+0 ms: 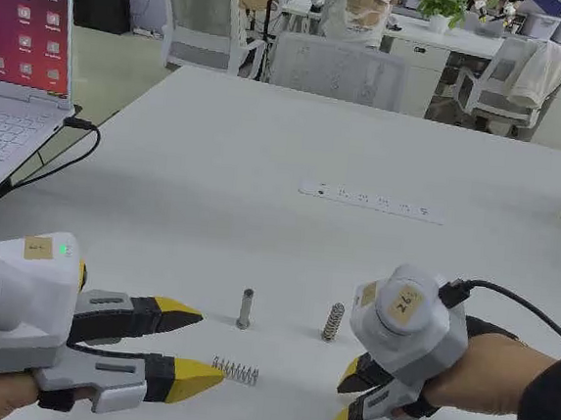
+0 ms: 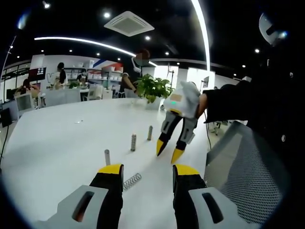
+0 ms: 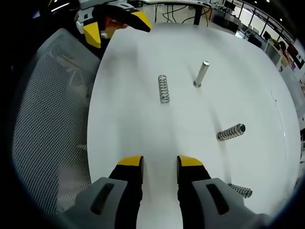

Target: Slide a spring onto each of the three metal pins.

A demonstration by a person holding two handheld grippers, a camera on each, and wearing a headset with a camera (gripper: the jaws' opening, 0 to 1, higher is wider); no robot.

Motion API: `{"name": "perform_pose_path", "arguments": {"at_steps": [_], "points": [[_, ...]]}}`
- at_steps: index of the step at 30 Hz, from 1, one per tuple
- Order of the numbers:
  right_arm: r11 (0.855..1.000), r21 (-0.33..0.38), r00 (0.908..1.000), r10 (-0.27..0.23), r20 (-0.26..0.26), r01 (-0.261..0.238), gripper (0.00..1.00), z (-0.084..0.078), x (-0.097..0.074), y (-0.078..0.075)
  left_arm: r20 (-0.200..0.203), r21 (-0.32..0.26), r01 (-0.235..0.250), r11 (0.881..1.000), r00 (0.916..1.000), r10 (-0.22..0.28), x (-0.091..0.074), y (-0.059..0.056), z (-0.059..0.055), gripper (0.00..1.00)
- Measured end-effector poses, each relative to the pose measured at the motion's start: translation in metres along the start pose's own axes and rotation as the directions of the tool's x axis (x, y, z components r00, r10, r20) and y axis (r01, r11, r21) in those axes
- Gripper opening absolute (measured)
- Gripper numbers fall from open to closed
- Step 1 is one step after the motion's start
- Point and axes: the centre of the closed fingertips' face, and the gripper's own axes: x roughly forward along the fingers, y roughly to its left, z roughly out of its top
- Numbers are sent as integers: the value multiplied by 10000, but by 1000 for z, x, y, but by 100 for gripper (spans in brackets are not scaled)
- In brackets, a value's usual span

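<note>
Two grippers: a grey-and-white tool with yellow-tipped jaws is held in each hand, low over the white tabletop [image 1: 266,150].
Left gripper [image 1: 190,348]: the jaws are spread wide and nothing is held between them; a green light is lit on the body.
Right gripper [image 1: 347,401]: the jaws are parted and nothing is gripped.
Stickers: a tan label is stuck on each gripper body; the handwriting cannot be read.
Loose steel coil spring [image 1: 235,370]: laid flat on the table, just beside the left gripper's nearer tip, not touched.
Bare upright metal pin [image 1: 245,308]: stood just beyond the loose spring.
Spring-covered pin [image 1: 334,322]: stood upright beside the bare pin, near the right gripper.
Second spring-covered pin [image 3: 240,191]: seen in the right gripper view, near the first.
Flat white power strip [image 1: 370,200]: laid farther back.
Open silver laptop [image 1: 18,69]: set at the table's left edge; the icon captions on the magenta screen are too small to read; a black cable [image 1: 69,157] is plugged in.
</note>
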Motion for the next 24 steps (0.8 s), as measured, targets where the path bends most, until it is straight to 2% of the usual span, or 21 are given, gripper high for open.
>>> {"name": "perform_pose_path", "arguments": {"at_steps": [13, 24], "points": [[9996, -110, 9971, 281, 708, -274, 27, 26, 5, 6, -24, -21, -57, 10000, 10000, 56, -1, 2, 0, 35], [9984, -403, 9950, 429, 906, -394, 27, 43, 9, 10, -14, -90, -140, 9999, 9999, 140, -4, 4, -2, 35]]}}
